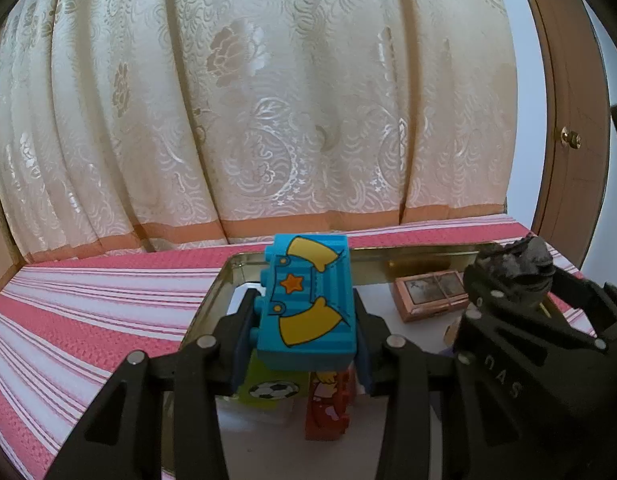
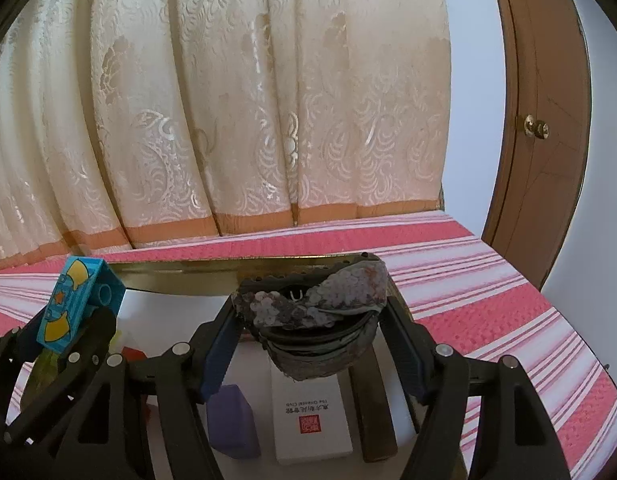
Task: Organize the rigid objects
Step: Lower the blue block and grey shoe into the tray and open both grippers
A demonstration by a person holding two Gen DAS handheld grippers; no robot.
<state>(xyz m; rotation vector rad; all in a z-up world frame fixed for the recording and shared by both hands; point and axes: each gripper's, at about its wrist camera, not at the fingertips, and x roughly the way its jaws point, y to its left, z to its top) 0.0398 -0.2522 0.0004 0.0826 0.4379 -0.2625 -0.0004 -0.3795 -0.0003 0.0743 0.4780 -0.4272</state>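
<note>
left hand-held gripper (image 1: 306,328) clamps blue block (image 1: 308,300); right hand-held gripper (image 2: 314,320) clamps sequined pouch (image 2: 320,312).

Glossy plastic block (image 1: 308,300), shiny metal tray (image 1: 212,292), woven cloth (image 1: 88,300)

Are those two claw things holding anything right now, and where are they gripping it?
Yes. The left gripper pinches a blue toy block by its two long sides. The right gripper clamps a dark sequinned hair clip across its ends.

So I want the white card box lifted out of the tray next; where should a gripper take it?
Grip the white card box across its two long side edges, coming from above: it lies flat, with the purple block close on one side.
</note>
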